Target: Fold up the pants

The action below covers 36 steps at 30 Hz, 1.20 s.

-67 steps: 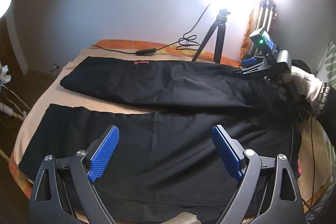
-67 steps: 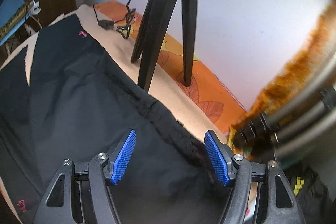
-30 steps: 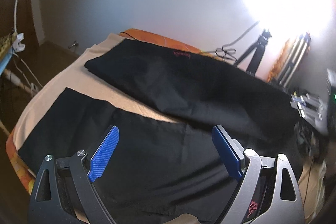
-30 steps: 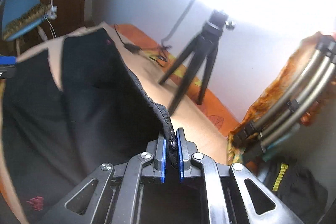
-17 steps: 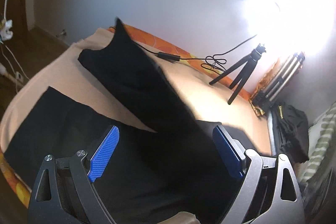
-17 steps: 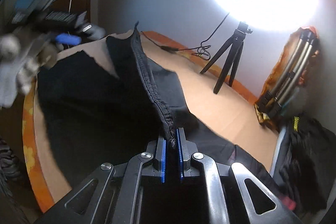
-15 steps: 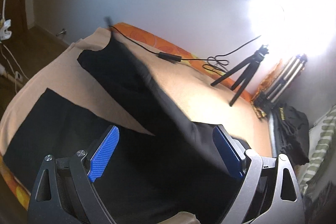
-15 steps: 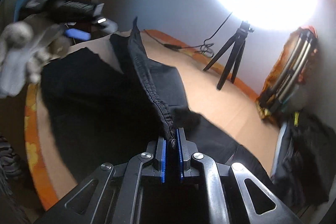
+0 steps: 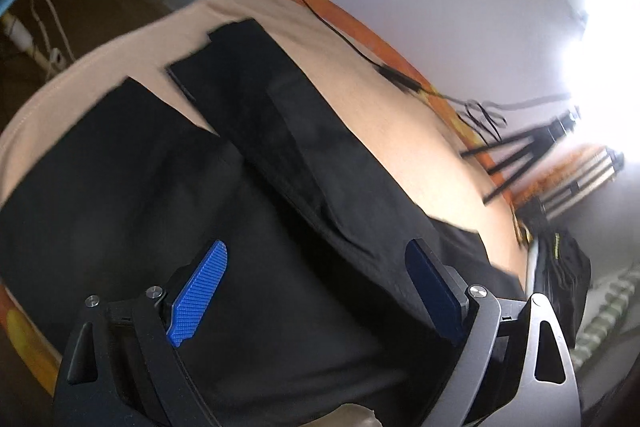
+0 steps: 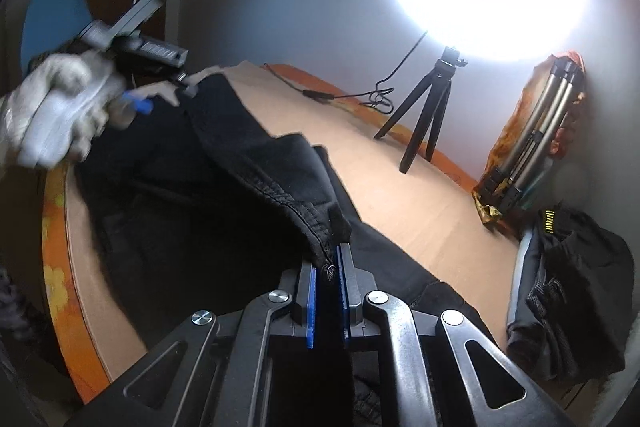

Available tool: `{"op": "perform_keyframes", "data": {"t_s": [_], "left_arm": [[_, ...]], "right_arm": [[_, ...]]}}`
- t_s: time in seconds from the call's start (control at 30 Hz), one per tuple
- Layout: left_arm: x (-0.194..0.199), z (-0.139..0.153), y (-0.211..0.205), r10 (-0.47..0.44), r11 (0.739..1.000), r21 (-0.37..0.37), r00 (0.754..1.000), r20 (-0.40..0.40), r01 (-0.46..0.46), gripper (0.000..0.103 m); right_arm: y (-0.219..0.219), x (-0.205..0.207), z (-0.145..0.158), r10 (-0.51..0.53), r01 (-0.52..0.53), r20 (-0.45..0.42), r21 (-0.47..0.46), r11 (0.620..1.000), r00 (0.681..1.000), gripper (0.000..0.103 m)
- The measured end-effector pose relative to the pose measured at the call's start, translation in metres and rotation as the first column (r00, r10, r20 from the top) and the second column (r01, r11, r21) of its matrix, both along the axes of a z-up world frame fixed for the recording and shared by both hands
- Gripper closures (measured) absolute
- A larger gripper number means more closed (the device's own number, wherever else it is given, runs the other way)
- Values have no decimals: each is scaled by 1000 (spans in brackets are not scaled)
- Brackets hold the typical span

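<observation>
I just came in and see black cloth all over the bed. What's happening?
A person is folding black pants on a bed with two hand-held grippers. The right gripper has its jaws shut on the waistband edge, with one leg laid over the other. The left gripper hovers over the pants, jaws wide open, holding nothing.

Bed (image 10: 400, 187) with tan sheet, orange flowered edge. Black pants (image 9: 280, 187) spread across it (one leg folded over other). Small tripod (image 10: 430, 115) and black cable (image 10: 320, 93) at far side.
</observation>
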<state>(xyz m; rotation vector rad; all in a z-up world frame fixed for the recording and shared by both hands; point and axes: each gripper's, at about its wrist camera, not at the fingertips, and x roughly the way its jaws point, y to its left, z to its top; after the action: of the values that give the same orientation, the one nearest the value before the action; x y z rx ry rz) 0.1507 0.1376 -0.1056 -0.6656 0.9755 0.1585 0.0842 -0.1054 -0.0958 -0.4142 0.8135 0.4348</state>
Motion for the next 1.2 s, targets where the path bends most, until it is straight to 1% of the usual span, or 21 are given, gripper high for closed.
{"op": "perform_keyframes", "data": {"t_s": [0.03, 0.1, 0.17, 0.27, 0.4, 0.5, 0.67, 0.8, 0.83, 0.87, 0.9, 0.97, 1.0, 1.03, 1.07, 1.1, 1.13, 1.17, 1.2], "left_arm": [[2, -1, -6, -13, 1000, -6, 1000, -2, 13, 12], [6, -7, -17, -32, 998, -55, 999, -10, 31, 12], [11, -14, -24, -28, 997, -68, 999, -22, 26, 12], [18, -19, -26, 9, 995, -97, 1000, -16, -11, 12], [26, -23, -23, 64, 993, -100, 998, 7, -63, 12], [30, -28, -18, 115, 987, -118, 993, 18, -112, 12], [35, -35, -3, 200, 970, -147, 979, 45, -192, 13], [40, -32, 16, 258, 959, -139, 964, 66, -247, 15], [43, -31, 22, 269, 956, -137, 960, 73, -258, 20], [46, -30, 28, 275, 956, -132, 958, 79, -264, 27], [49, -29, 32, 278, 956, -125, 957, 82, -267, 31], [56, -27, 40, 273, 958, -110, 958, 88, -263, 48], [59, -27, 41, 270, 960, -98, 959, 87, -262, 49], [62, -27, 45, 268, 961, -90, 959, 88, -260, 55], [62, -27, 48, 264, 963, -88, 960, 93, -256, 64], [63, -26, 51, 256, 965, -91, 961, 103, -247, 71], [64, -24, 53, 246, 968, -86, 963, 114, -237, 87], [64, -22, 54, 234, 971, -72, 963, 131, -226, 91], [64, -17, 54, 216, 976, -47, 965, 149, -211, 92]], "right_arm": [[0, 3, 2, -4, 4, 6, 5, 1000, 1000, 96], [-1, 6, 7, -9, 8, 17, 15, 1000, 1000, 96], [-1, 7, 11, -12, 11, 25, 25, 1000, 1000, 96], [-3, 8, 12, -15, 14, 29, 28, 999, 999, 96], [-8, 8, 11, -20, 20, 18, 43, 999, 1000, 96], [-12, 7, 14, -27, 27, 19, 49, 998, 999, 96], [-16, 6, 15, -36, 35, 17, 57, 998, 999, 96], [-15, 2, 13, -30, 29, 11, 44, 999, 1000, 96], [-15, 1, 12, -27, 26, 9, 42, 999, 1000, 96], [-16, -1, 11, -25, 25, 6, 40, 999, 1000, 96], [-17, -1, 11, -25, 25, 4, 42, 999, 1000, 96], [-19, -1, 10, -27, 27, -1, 41, 999, 1000, 96], [-19, -1, 9, -28, 29, -2, 40, 999, 1000, 96], [-20, -1, 8, -30, 30, -4, 37, 999, 1000, 96], [-20, -1, 7, -31, 31, -5, 35, 999, 1000, 96], [-21, -1, 6, -32, 32, -7, 33, 999, 999, 96], [-21, -1, 5, -31, 31, -9, 32, 999, 999, 96], [-21, -1, 4, -29, 30, -10, 29, 999, 1000, 96], [-21, -1, 3, -27, 28, -11, 25, 999, 1000, 96]]}}
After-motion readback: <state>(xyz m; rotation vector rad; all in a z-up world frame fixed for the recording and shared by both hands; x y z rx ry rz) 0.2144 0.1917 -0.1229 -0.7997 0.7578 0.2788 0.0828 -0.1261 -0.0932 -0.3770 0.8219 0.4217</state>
